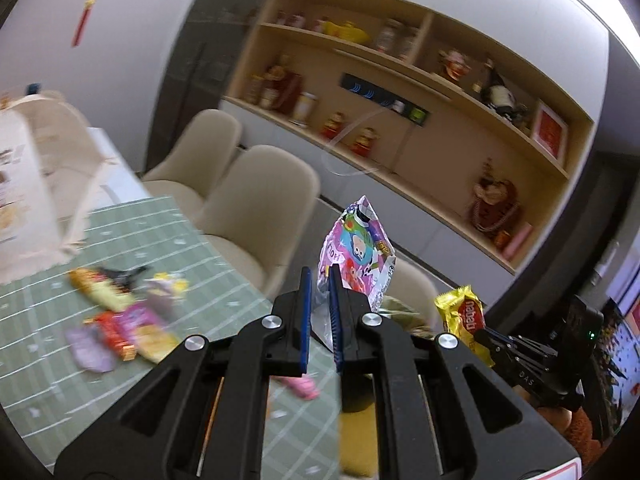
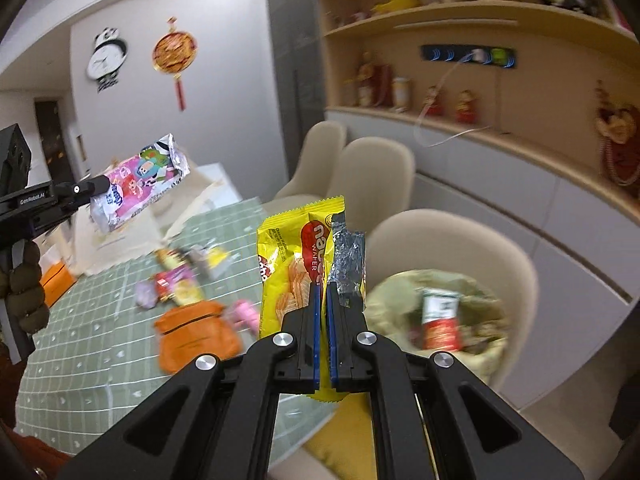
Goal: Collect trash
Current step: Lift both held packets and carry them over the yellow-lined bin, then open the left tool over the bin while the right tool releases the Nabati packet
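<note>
My left gripper (image 1: 320,276) is shut on a pink cartoon-printed wrapper (image 1: 356,248), held upright above the table edge. From the right wrist view this wrapper (image 2: 140,180) hangs in the air at the left, in the left gripper (image 2: 100,186). My right gripper (image 2: 322,290) is shut on a yellow wafer wrapper (image 2: 292,256) with torn silver foil. From the left wrist view that yellow wrapper (image 1: 464,316) shows at the right. A lined trash bin (image 2: 440,312) with wrappers inside sits right of the table. Several loose wrappers (image 1: 120,316) lie on the green tablecloth (image 1: 40,360).
Cream chairs (image 2: 372,172) stand along the table's far side before a wooden shelf (image 2: 480,88) of ornaments. An orange pouch (image 2: 192,336) and a cloth tote bag (image 1: 36,184) lie on the table. A hand (image 2: 24,288) grips the left tool.
</note>
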The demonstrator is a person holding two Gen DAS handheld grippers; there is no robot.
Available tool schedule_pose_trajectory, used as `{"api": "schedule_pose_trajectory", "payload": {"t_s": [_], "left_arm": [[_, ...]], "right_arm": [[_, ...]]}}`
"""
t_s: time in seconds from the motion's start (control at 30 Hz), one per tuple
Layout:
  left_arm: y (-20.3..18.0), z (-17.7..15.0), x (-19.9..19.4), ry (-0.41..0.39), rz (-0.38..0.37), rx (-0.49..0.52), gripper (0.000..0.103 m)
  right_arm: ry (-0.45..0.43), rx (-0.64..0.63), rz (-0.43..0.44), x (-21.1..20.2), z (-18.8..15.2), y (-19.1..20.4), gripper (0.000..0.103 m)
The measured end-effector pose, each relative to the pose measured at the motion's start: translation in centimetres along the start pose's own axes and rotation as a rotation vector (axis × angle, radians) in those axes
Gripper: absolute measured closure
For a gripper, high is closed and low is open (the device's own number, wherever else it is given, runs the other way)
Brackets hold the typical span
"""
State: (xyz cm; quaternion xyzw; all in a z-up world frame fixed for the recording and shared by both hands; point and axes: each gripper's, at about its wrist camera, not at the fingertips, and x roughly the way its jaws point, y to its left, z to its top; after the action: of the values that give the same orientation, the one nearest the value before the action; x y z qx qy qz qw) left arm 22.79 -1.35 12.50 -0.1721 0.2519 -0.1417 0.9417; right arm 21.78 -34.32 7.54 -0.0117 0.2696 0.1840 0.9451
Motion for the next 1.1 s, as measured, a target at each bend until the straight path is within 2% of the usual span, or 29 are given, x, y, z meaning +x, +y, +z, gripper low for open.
{"api": "schedule_pose_trajectory", "payload": {"t_s": [0.17,0.3,0.47,0.63,0.8,1.1], "left_arm": [[-5.8,-0.6,7.1,0.095,-0.071,-0.004,0.095],[-9.4,-1.8,12.5,0.169,-0.088,-0.003,0.095],[-12.4,-3.0,17.2,0.206,-0.102,-0.017,0.095],[-14.2,-3.8,20.4,0.227,-0.059,-0.003,0.095],[-14.9,-4.9,24.0,0.289,-0.003,0.009,0.095],[-14.5,-8.8,30.6,0.458,0.073,-0.017,0.095]], "right_arm": [[-0.047,0.021,-0.047,-0.8,0.5,-6.4,0.098],[-0.072,0.053,-0.065,-0.9,0.5,-10.7,0.098],[-0.084,0.072,-0.093,-1.1,0.5,-15.4,0.098],[-0.091,0.088,-0.102,-0.9,1.1,-19.3,0.098],[-0.088,0.097,-0.086,-0.4,1.0,-21.7,0.098],[-0.029,0.125,-0.073,1.8,-0.4,-24.2,0.098]]}}
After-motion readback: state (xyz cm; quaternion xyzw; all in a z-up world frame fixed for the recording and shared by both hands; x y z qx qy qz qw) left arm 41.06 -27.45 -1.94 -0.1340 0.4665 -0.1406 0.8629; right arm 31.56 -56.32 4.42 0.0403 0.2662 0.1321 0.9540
